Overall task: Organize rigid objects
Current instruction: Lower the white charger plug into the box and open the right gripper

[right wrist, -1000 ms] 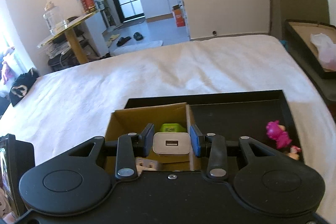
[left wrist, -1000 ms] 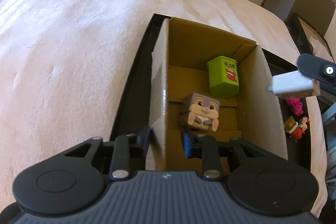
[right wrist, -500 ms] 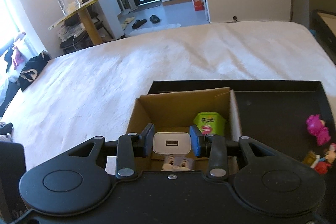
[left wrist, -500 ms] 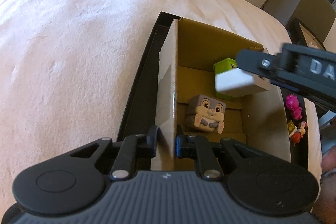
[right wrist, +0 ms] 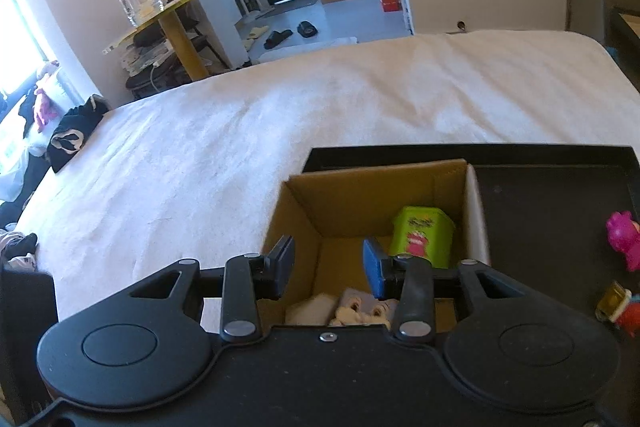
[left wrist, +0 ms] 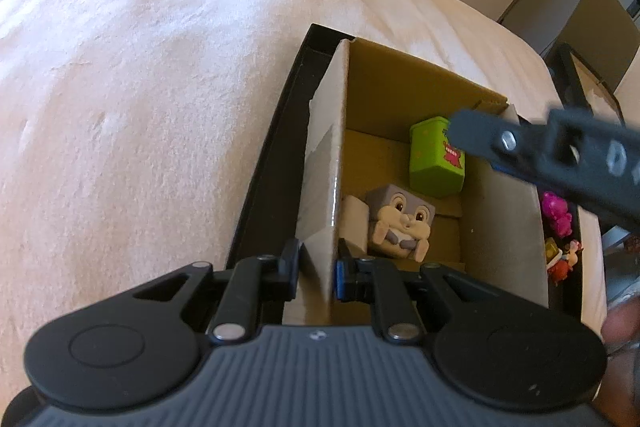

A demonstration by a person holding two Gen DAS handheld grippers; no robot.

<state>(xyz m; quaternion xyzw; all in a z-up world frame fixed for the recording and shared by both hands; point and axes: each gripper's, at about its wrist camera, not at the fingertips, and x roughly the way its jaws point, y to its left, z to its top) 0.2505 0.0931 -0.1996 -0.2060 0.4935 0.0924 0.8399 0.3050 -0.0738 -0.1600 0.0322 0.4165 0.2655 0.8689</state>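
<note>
An open cardboard box stands in a black tray on the bed. Inside it are a green tin, a grey bunny cube and a white charger against the left wall. My left gripper is shut on that left wall. My right gripper hovers over the box with its jaws opening and nothing between them. Below it lie the charger, the bunny cube and the green tin. The right gripper crosses the left wrist view from the right.
A pink figure and a red and yellow figure lie in the tray right of the box. White bedding spreads left and beyond. A black garment lies at the bed's far left. A hand shows at the lower right.
The right gripper carried the white charger over the box and let it go; the charger now lies beside the bunny cube. The left gripper closed on the box's left wall.
</note>
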